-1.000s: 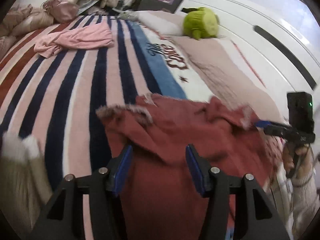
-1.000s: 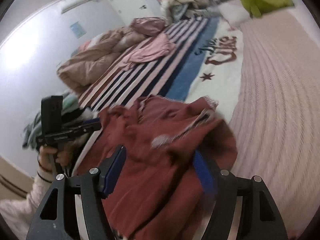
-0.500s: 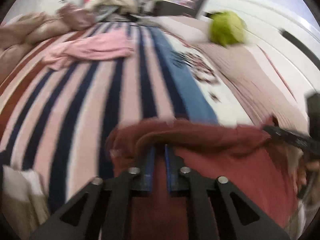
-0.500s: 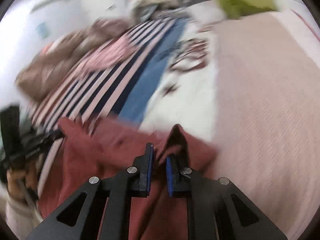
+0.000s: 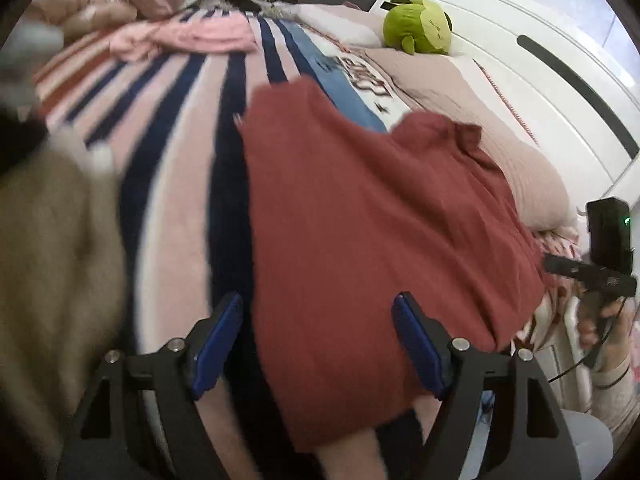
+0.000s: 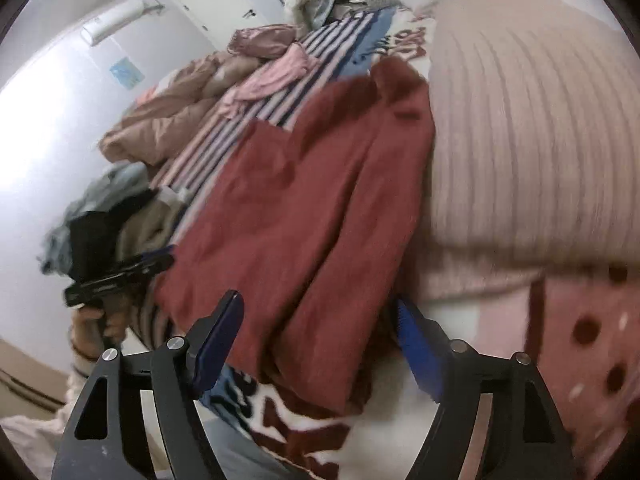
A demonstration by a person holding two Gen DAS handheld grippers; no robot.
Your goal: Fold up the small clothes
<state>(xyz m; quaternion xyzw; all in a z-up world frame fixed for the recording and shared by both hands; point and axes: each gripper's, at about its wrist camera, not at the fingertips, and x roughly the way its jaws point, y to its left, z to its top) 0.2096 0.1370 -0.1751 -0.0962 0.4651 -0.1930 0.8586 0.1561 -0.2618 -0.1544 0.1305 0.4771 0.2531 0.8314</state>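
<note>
Left wrist | red garment (image 5: 360,240) now spread flat | tools opening, released

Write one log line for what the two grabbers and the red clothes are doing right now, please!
left gripper: jaws opening, nothing pinched | right gripper: jaws opening, nothing pinched | red garment: lying spread on striped blanket

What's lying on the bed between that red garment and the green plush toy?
In the left wrist view, only bedding: beige ribbed blanket and lettered blanket lie between red garment and green plush toy.
</note>
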